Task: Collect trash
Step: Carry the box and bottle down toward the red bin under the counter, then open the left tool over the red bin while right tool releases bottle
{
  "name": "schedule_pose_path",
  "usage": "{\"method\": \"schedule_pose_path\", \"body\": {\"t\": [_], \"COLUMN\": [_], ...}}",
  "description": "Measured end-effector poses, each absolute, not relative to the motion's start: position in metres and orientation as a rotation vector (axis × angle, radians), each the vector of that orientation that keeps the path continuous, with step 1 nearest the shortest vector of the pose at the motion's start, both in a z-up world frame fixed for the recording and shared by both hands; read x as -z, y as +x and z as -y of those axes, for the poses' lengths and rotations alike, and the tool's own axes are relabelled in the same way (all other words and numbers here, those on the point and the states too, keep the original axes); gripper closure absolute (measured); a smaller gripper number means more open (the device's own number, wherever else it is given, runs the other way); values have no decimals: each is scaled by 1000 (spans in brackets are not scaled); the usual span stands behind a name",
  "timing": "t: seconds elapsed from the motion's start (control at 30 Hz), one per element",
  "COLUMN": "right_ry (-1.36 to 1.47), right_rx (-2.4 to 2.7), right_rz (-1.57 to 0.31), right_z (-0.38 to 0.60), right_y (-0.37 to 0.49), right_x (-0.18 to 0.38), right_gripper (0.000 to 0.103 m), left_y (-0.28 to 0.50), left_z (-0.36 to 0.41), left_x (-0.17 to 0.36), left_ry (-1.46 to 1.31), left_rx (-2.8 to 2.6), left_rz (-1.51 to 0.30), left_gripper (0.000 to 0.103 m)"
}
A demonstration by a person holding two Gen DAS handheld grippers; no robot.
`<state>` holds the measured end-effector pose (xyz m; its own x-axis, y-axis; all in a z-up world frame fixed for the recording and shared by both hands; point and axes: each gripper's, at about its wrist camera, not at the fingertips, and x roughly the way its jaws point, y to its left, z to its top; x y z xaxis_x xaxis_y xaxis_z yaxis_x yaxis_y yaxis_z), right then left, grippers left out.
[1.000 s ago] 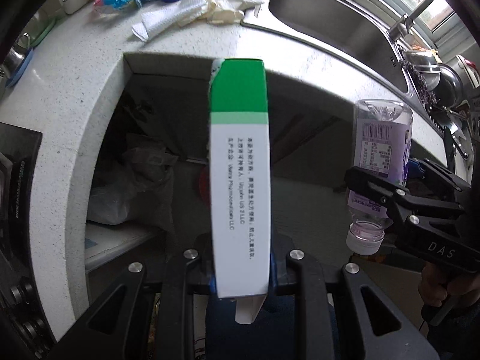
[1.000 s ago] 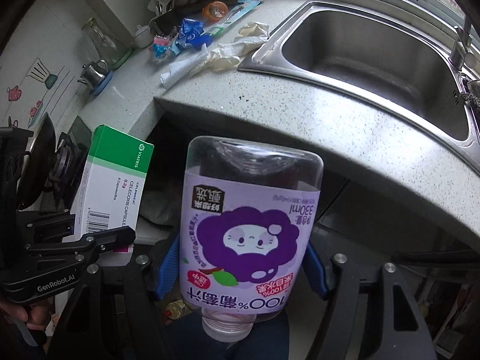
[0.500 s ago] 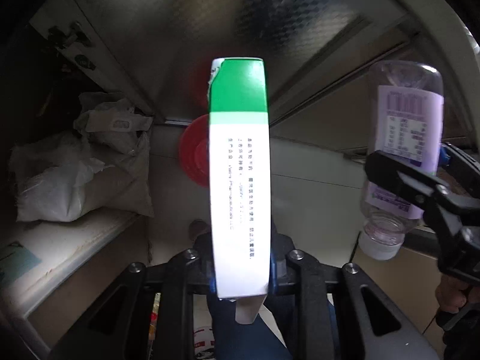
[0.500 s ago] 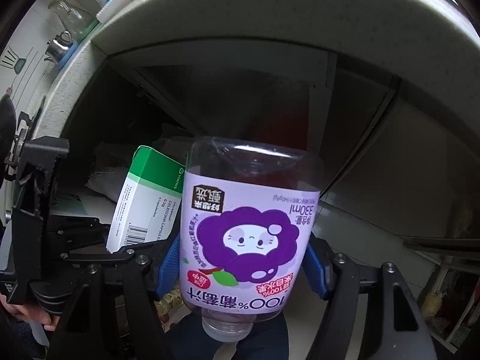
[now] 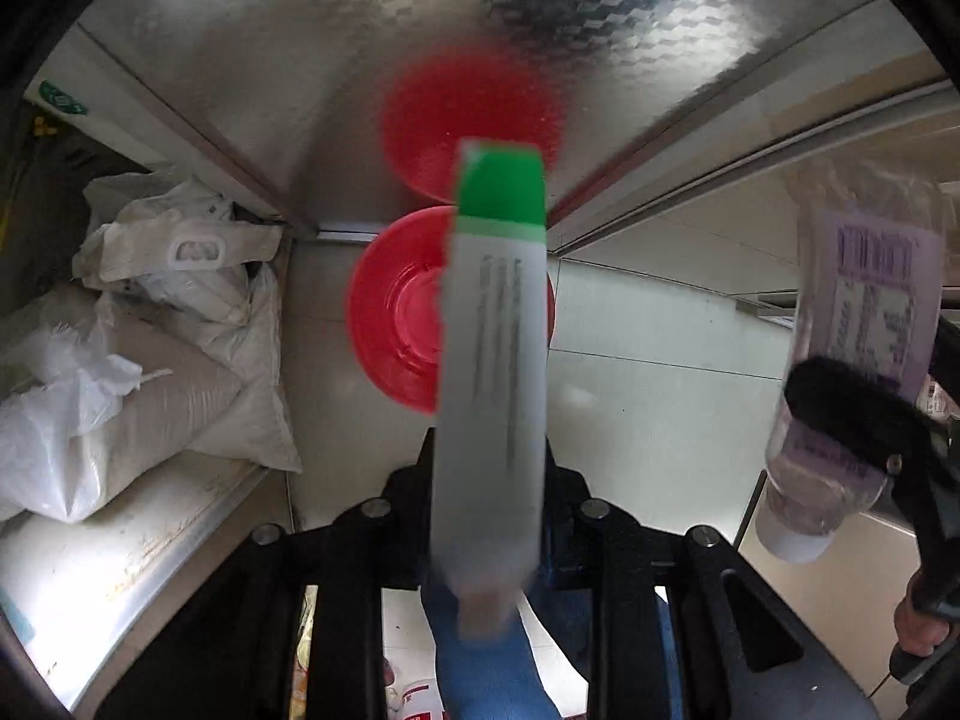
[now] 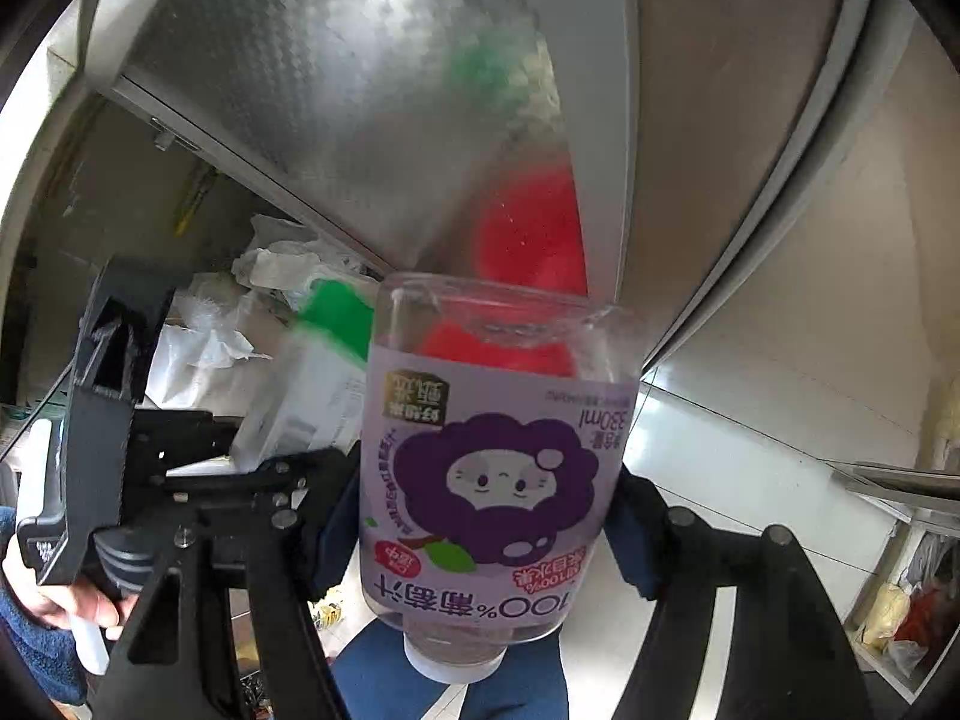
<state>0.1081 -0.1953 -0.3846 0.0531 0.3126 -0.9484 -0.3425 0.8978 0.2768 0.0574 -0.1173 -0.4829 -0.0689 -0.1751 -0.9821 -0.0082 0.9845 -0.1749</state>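
1. Left wrist view: the left tongs (image 5: 489, 531) are pinching a medicine carton (image 5: 492, 360), white with a green far end, printed text down its side. Its long axis runs straight out along the fingers, pointing steeply down.
2. Left wrist view: directly beyond the carton's green end a red basin (image 5: 390, 324) stands on the tiled floor (image 5: 648, 396), at the foot of a metal-faced cabinet panel (image 5: 336, 48) that mirrors it. The carton's far end overlaps the basin's rim in this view; whether it is over the opening or short of it cannot be told.
3. Left wrist view: white sacks (image 5: 150, 360) lie to the left on a low shelf (image 5: 120, 570), well apart from the basin.
4. Left wrist view: at the right edge, the right tongs (image 5: 864, 414) carry a bottle (image 5: 864, 312), cap toward the camera. The picture is motion-blurred.
5. Right wrist view: the right tongs (image 6: 492, 516) are clamped on the bottle (image 6: 492, 456), a clear, apparently empty juice bottle with a purple cartoon label, held base outward with its cap nearest the camera.
6. Right wrist view: the basin (image 6: 534, 228) shows red through and above the bottle's base, so it lies ahead along the bottle's axis.
7. Right wrist view: the carton (image 6: 312, 384) and left tongs (image 6: 264, 468) sit just left of the bottle.
8. Judgement: if the basin serves as the trash receptacle, both items need carrying over its opening before release; neither hand is clearly nearer.
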Motion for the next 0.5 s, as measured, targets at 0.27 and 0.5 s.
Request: {"method": "schedule_pose_path", "body": {"t": [0.27, 0.5], "right_ry": [-10, -2], "right_rx": [-505, -512], "right_rz": [-1434, -1432], "right_z": [216, 229], "right_y": [100, 106], "right_x": [383, 401], "right_gripper": [36, 36], "left_y": [63, 66], "left_z": [127, 115], "left_x": [491, 490], "left_ry": [-74, -50], "left_rx": [141, 99], "left_rz": [-1645, -1621], "left_gripper": [59, 25]}}
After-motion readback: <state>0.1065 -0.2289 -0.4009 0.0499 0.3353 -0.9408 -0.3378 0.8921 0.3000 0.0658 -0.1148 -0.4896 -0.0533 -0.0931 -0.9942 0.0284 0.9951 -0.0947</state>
